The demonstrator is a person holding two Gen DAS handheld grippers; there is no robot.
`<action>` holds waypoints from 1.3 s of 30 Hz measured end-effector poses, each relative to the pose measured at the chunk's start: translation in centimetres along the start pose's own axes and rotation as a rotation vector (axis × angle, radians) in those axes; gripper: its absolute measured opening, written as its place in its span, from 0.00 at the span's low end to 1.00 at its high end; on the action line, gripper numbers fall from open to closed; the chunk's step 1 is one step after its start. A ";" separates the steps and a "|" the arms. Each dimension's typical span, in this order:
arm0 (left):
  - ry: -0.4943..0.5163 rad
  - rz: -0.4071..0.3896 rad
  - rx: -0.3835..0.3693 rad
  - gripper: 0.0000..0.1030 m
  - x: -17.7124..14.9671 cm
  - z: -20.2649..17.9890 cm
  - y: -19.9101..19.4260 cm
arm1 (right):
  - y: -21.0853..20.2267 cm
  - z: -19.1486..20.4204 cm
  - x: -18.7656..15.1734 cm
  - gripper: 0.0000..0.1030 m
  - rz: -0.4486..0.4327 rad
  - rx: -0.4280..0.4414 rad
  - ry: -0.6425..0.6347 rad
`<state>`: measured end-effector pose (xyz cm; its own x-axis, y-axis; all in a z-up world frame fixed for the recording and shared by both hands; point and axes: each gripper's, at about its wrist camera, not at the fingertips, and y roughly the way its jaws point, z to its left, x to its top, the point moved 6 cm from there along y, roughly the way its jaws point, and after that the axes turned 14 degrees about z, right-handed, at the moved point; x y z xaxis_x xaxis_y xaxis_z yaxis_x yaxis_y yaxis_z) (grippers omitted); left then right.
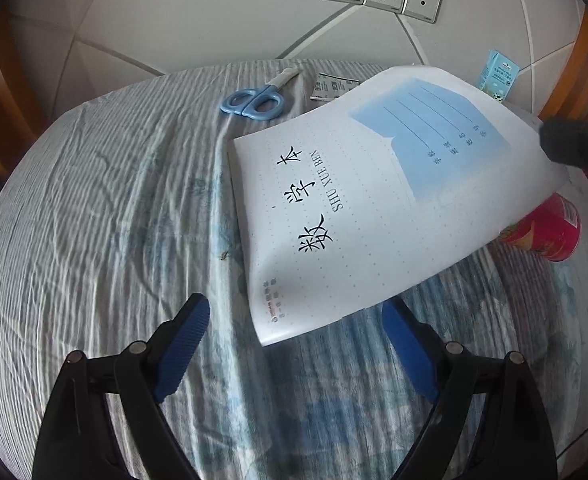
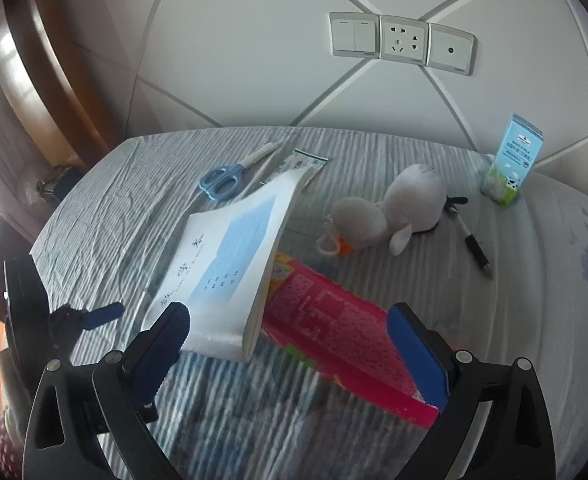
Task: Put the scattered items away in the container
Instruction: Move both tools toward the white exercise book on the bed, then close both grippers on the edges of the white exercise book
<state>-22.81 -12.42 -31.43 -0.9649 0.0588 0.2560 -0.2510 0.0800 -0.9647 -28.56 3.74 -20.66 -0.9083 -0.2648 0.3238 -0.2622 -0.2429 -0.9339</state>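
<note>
A white and blue exercise book [image 1: 358, 208] lies tilted on the striped cloth, its right side propped on a red snack canister [image 1: 546, 232]. My left gripper [image 1: 294, 332] is open just in front of the book's near corner. In the right wrist view my right gripper [image 2: 289, 336] is open, with the book [image 2: 229, 264] and the red canister [image 2: 334, 328] between its fingers. Blue scissors [image 2: 219, 180], a white pen [image 2: 259, 156], a grey plush toy [image 2: 394, 208], a black pen [image 2: 472, 244] and a milk carton [image 2: 512, 160] lie further back. No container is in view.
A paper packet [image 2: 302, 164] lies behind the book. The padded wall with a switch and socket panel [image 2: 402, 44] stands behind the surface. A wooden frame [image 2: 33, 64] is at the left. The left gripper's blue fingertip [image 2: 103, 314] shows in the right wrist view.
</note>
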 end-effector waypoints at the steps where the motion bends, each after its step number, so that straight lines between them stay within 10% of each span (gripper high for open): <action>1: 0.007 -0.001 -0.005 0.86 0.0 -0.1 0.1 | 0.4 0.0 0.6 0.98 0.001 0.005 -0.001; 9: -0.016 -0.012 -0.034 0.86 1.4 0.4 1.1 | 3.6 0.2 3.9 0.95 0.040 0.058 0.019; 12: -0.010 -0.021 -0.036 0.72 2.0 0.5 1.3 | 4.6 0.7 4.4 0.58 0.053 0.070 0.007; 19: 0.010 -0.027 0.059 0.40 2.3 0.9 1.5 | 6.6 1.9 4.7 0.23 0.081 0.126 -0.023; 21: -0.015 -0.036 0.082 0.23 2.2 1.7 1.0 | 6.1 2.0 4.7 0.21 0.067 0.134 -0.030; 39: -0.056 -0.139 0.108 0.23 -4.3 1.8 -10.7 | -3.9 7.0 -1.6 0.21 0.005 0.157 -0.121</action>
<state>-16.12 -15.33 -22.33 -0.9226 -0.0016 0.3859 -0.3857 -0.0245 -0.9223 -23.76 -1.46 -16.49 -0.8611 -0.3746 0.3438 -0.1950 -0.3812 -0.9037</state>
